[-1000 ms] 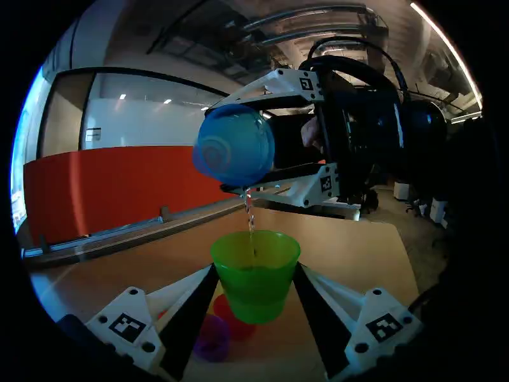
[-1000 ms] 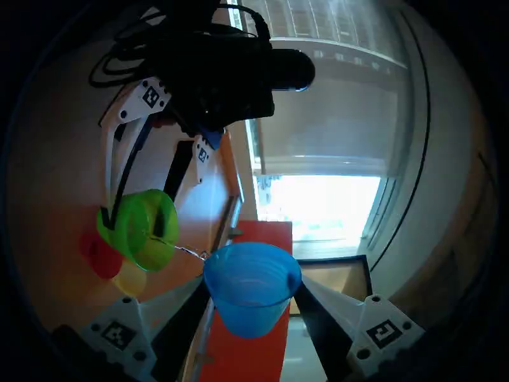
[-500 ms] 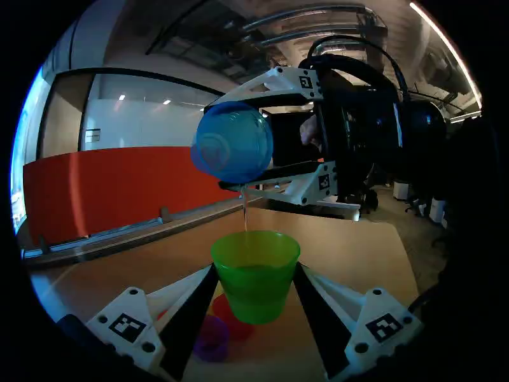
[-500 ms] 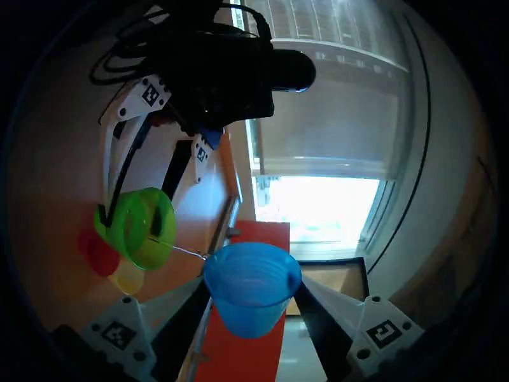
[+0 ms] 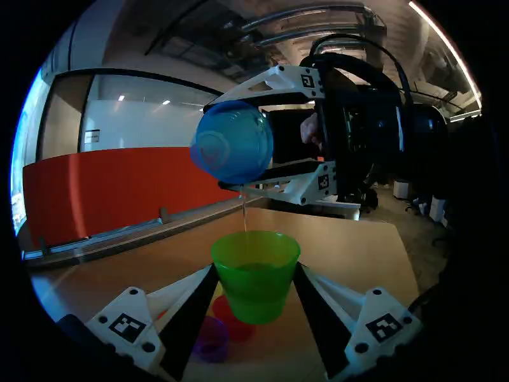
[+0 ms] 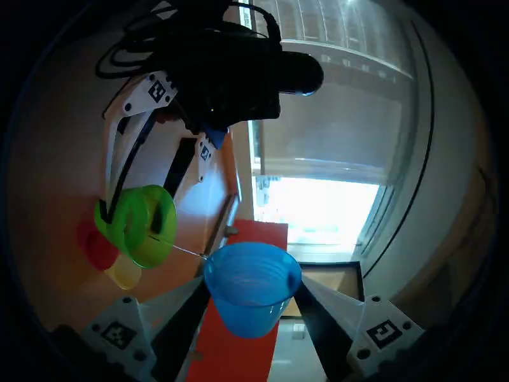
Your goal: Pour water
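Observation:
In the left gripper view my left gripper [image 5: 256,290] is shut on an upright green cup [image 5: 256,283] with water in it, held above the wooden table [image 5: 356,245]. Over it the right gripper [image 5: 237,144] holds a blue cup [image 5: 232,143] tipped on its side, and a thin stream of water [image 5: 245,213] falls from its rim into the green cup. In the right gripper view my right gripper [image 6: 251,302] is shut on the blue cup [image 6: 251,296]. The green cup [image 6: 137,226] sits between the left gripper's fingers [image 6: 121,137], with the thin stream [image 6: 178,248] running to it.
A red cup [image 5: 232,317] and a purple cup [image 5: 213,337] stand on the table under the green cup. In the right gripper view a red cup [image 6: 95,245] and a yellow cup [image 6: 124,272] lie beside it. An orange partition [image 5: 108,188] runs along the table's far edge.
The blue cup has tipped a little further and the stream has thinned. The green cup and left gripper have hardly moved.

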Demonstrator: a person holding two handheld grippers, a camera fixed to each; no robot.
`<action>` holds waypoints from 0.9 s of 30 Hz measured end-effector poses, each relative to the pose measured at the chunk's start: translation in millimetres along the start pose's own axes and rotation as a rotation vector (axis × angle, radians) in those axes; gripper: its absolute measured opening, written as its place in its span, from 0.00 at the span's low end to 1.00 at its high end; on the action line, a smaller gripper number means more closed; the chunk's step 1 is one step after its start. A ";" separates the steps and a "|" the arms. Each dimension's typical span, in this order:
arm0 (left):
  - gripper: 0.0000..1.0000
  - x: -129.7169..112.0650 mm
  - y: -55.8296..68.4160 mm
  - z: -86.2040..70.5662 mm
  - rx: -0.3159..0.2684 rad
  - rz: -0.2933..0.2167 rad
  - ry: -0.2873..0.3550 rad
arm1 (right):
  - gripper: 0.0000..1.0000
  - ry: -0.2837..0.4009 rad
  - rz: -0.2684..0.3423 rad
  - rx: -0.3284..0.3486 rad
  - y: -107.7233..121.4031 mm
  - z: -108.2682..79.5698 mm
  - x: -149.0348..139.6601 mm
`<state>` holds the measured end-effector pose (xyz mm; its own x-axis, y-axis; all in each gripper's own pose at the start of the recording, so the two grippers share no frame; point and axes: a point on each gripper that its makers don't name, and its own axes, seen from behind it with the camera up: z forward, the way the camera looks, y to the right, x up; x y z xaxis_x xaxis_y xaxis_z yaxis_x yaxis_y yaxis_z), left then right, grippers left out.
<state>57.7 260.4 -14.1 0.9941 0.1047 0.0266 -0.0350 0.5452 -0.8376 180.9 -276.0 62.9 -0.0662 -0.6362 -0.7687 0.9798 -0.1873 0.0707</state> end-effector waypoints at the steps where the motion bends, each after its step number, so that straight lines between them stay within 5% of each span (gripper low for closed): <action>1: 0.83 0.1 0.0 -0.1 0.000 0.000 0.000 | 0.90 0.000 -0.001 0.001 -0.1 0.1 0.0; 14: 0.83 1.7 -0.8 -1.2 0.002 -0.002 0.003 | 0.90 0.002 0.013 -0.003 1.0 0.4 -2.9; 27: 0.83 2.5 -2.4 -3.2 0.008 0.000 0.004 | 0.90 0.013 0.132 -0.016 2.0 3.1 -13.0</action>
<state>60.7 256.7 -13.8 0.9946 0.1012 0.0240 -0.0361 0.5521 -0.8330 183.1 -270.4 75.0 0.0656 -0.6448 -0.7615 0.9827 -0.0907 0.1615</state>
